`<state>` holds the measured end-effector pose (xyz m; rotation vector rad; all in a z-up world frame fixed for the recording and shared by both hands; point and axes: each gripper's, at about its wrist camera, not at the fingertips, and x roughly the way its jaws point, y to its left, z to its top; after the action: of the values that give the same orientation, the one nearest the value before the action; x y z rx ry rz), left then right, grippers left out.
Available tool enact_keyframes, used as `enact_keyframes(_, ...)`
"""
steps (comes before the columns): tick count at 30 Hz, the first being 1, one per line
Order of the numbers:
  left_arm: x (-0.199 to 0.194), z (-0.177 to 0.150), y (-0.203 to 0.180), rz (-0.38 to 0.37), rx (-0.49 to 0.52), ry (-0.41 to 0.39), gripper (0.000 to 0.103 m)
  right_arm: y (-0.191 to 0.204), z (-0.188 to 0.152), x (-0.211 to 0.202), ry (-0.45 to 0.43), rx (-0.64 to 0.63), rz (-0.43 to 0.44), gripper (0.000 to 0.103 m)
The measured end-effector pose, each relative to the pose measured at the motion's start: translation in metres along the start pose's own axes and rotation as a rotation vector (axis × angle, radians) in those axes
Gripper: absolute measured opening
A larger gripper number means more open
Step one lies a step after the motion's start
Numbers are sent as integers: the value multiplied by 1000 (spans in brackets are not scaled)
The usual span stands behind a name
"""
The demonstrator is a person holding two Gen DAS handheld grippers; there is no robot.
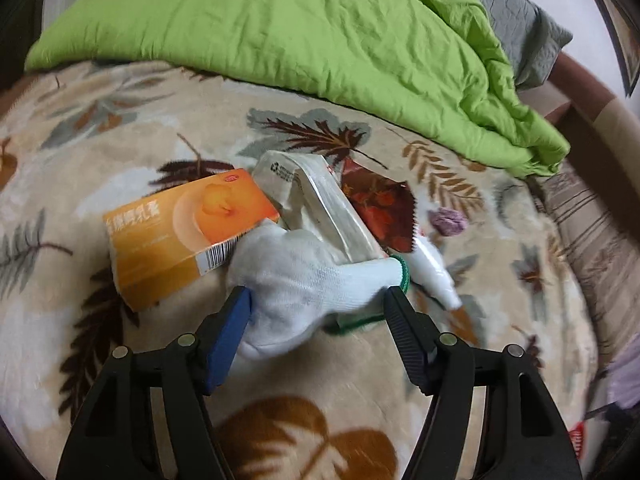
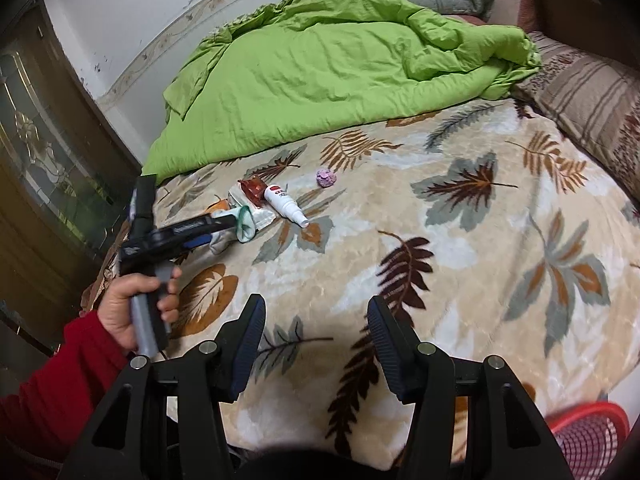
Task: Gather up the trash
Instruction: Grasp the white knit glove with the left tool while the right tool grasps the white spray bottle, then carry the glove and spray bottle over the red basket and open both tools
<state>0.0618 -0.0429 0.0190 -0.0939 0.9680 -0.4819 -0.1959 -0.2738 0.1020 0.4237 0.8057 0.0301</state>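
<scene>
Currently I am looking down the left gripper (image 1: 316, 300) at a pile of trash on the leaf-patterned blanket (image 1: 120, 128). Its jaws are standing spread on either side of a white knitted glove (image 1: 304, 276), which is lying at centre frame; the left pad is touching the glove's edge and the right pad is sitting at its green cuff, but I cannot tell whether either is pressing. An orange box (image 1: 180, 232) is lying left of centre, touching the glove. A clear plastic package (image 1: 320, 204) is resting above the glove, a dark red wrapper (image 1: 384, 208) beside it, and a white spray bottle (image 1: 432, 272) to the right. A crumpled purple wad (image 1: 450, 220) is lying apart, right of centre.

From the right wrist view, the right gripper (image 2: 316, 320) is hovering over bare blanket with its jaws spread and nothing between them. A hand (image 2: 128, 304) in a red sleeve (image 2: 64, 376) is holding the left gripper's handle at lower left. A red basket (image 2: 592, 436) is showing at the lower right corner. A green duvet (image 2: 320, 68) is filling the upper frame.
</scene>
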Motion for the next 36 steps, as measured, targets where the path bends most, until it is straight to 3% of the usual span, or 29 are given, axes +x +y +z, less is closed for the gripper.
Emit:
enact_keyframes(2,0,0,1,0,-7,-31,61,3,7,10,12,-19,11,57)
enact_keyframes(3,0,1,3,6,-8,-40,44,5,12,16,18,-31,17,57)
enact_keyframes(4,1,1,5,28,-6,-43,34,7,17,23,23,-41,23,57)
enact_keyframes(8,-10,-3,13,23,-20,-49,23,14,40,59,49,-87,57,57)
enact_keyframes(16,-58,-30,4,12,-11,-112,22,31,81,160,132,-207,59,57)
enact_keyframes(24,-58,-31,10,51,0,-151,22,49,104,228,190,-300,25,53)
enact_keyframes(28,-55,-32,11,58,14,-150,22,54,107,253,220,-327,2,40)
enact_keyframes(32,-53,-32,12,59,17,-150,22,57,102,263,207,-332,-29,35)
enact_keyframes(36,-56,-33,10,67,26,-160,22,62,90,245,174,-331,-61,34)
